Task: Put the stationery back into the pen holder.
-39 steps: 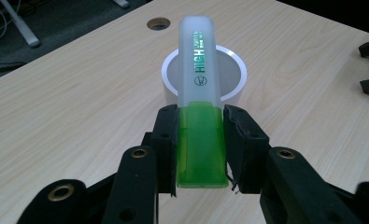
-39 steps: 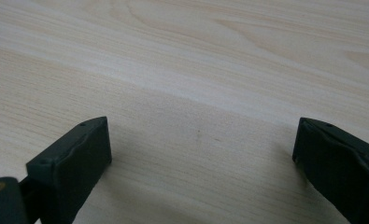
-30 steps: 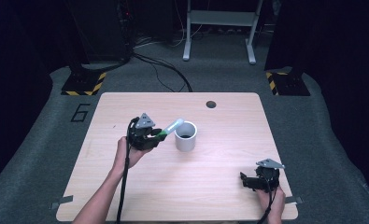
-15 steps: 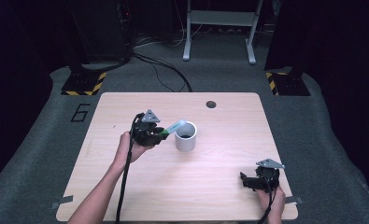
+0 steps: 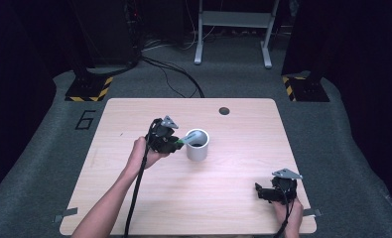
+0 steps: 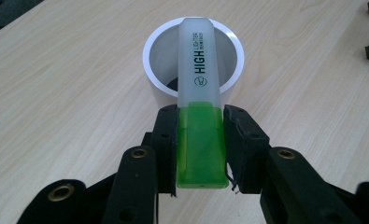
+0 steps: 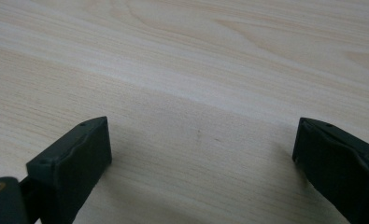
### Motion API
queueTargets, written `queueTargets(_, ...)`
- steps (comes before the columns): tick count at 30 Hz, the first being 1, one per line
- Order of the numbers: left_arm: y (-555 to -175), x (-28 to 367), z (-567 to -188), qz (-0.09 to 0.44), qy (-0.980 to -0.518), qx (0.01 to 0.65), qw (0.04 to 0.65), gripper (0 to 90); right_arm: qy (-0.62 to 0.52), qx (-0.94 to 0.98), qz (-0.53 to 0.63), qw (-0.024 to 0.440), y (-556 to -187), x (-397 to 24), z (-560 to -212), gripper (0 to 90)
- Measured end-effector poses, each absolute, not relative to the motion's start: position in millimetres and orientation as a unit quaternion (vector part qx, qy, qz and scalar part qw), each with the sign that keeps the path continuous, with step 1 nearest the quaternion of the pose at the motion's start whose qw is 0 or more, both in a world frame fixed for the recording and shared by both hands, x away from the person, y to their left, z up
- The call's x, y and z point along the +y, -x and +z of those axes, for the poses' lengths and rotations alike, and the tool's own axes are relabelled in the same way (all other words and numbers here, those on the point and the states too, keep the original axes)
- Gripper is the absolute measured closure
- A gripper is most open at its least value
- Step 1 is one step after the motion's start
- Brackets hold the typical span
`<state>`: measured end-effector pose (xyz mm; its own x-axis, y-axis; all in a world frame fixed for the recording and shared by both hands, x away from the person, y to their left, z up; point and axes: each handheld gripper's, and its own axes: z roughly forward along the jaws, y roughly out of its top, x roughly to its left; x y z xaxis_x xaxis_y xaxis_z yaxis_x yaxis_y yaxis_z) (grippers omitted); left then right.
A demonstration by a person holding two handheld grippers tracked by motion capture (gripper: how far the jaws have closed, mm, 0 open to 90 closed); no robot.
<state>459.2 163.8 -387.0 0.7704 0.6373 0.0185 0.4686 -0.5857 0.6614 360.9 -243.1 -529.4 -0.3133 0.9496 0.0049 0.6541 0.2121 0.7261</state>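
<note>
A green highlighter [image 6: 201, 102] with a frosted cap is clamped by its green body in my left gripper [image 6: 201, 140]. Its cap end reaches over the rim of a white cup [image 6: 194, 65] that stands upright near the table's middle. In the high view the left gripper [image 5: 176, 142] sits just left of the cup [image 5: 197, 145], with the highlighter [image 5: 187, 139] pointing into the cup's mouth. My right gripper [image 5: 261, 191] rests low near the table's front right corner. Its jaws stand wide apart [image 7: 201, 154] over bare wood with nothing between them.
The wooden table [image 5: 134, 114] has a dark round hole [image 5: 224, 110] near its far edge. Beyond it lie grey carpet, black cables [image 5: 173, 74], a metal stand [image 5: 233, 29] and yellow-black striped bases [image 5: 89, 91].
My left gripper has carried the highlighter a little to the right, closer to the cup, so its cap now reaches over the rim. The right gripper has stayed where it was.
</note>
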Motion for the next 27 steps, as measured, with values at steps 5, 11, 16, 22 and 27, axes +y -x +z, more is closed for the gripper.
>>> queueTargets(5, -462, 157, -389, 0.116, -0.888, 0.315, 0.315, 66.9, -0.540, 0.743, 0.322, 0.229, -361, -243, -529, 4.1)
queueTargets(11, -467, 153, -394, 0.104, -0.890, 0.325, 0.302, 66.9, -0.541, 0.743, 0.321, 0.230, -360, -243, -529, 4.2)
queueTargets(16, -472, 150, -395, 0.100, -0.891, 0.330, 0.297, 66.8, -0.538, 0.745, 0.321, 0.230, -361, -243, -529, 4.3)
queueTargets(22, -477, 144, -397, 0.090, -0.892, 0.336, 0.288, 66.8, -0.540, 0.743, 0.322, 0.230, -360, -243, -529, 4.3)
queueTargets(27, -484, 139, -396, 0.076, -0.902, 0.331, 0.266, 66.8, -0.541, 0.743, 0.321, 0.229, -360, -243, -529, 4.3)
